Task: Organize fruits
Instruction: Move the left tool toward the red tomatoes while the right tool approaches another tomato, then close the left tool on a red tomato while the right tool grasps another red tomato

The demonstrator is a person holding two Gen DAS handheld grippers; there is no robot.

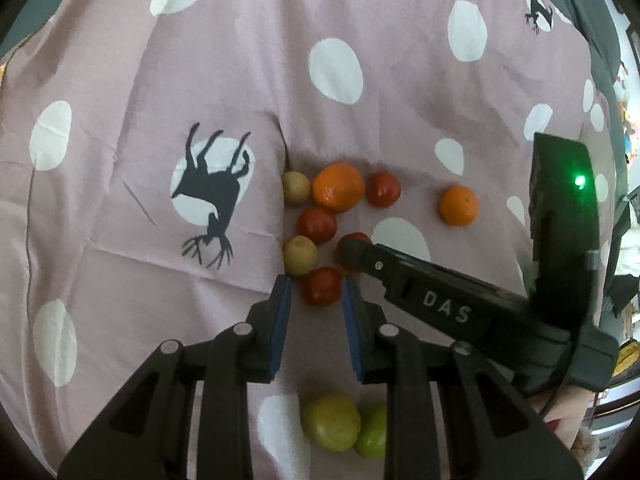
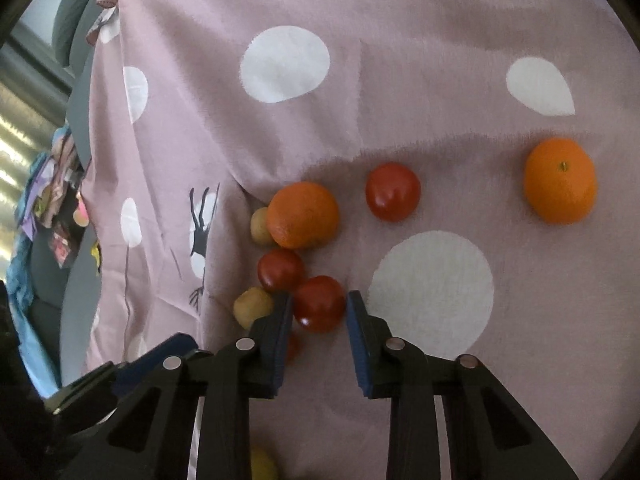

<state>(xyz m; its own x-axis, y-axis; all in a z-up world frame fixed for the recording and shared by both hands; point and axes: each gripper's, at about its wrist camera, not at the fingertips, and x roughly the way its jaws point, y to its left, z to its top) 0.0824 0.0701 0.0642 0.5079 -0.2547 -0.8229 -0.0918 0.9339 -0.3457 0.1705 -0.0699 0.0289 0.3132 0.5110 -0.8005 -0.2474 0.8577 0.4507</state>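
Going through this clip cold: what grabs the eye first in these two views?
A huddle of small fruit in mid-frame on the pink cloth with white spots and a stag print: red ones, yellowish ones, a big orange, and a second orange alone to the right. The left gripper and right gripper each clamp a red fruit at the huddle's near edge. Green fruit lies beneath the left gripper.

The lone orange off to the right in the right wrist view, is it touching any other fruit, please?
No, the lone orange sits apart on the pink cloth, with bare fabric between it and the nearest red fruit.
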